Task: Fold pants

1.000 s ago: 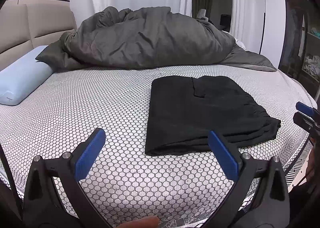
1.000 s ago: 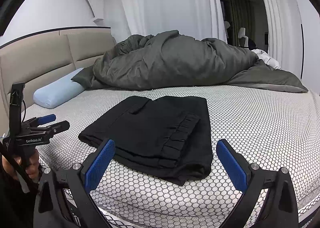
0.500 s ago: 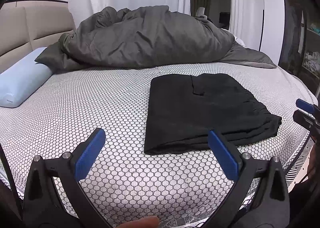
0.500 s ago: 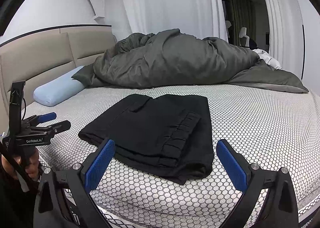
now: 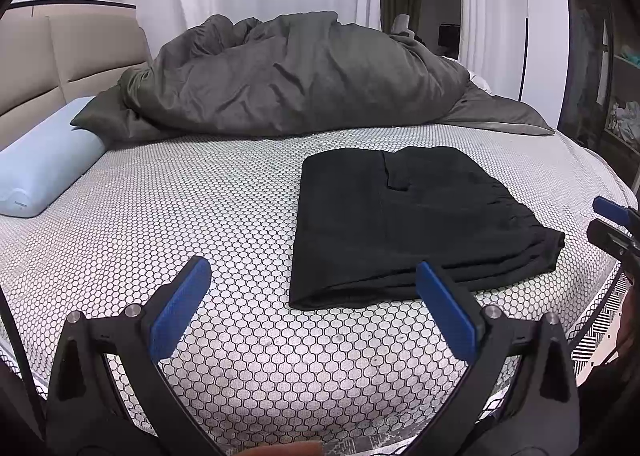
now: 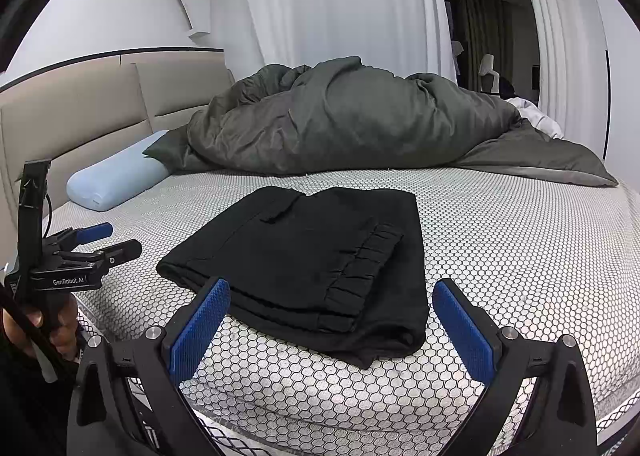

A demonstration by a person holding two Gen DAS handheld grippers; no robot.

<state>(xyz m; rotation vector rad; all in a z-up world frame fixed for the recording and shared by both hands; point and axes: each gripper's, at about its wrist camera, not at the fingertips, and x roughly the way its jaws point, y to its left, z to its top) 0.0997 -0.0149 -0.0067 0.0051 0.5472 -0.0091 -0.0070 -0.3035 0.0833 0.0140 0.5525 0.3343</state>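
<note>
Your left gripper (image 5: 312,308) and right gripper (image 6: 330,322) both hang at the near edge of the bed (image 5: 180,216), jaws spread wide and holding nothing. Since a second ago almost nothing has shifted: both views have only drifted slightly, and neither gripper has closed in. The pants (image 5: 404,224) lie just beyond, on the right of the bed, as a flat folded stack, unchanged. That suggests the folding is done and you are backing off. Farther away, the pillow (image 5: 44,172) and duvet (image 5: 296,76) stay put.
</note>
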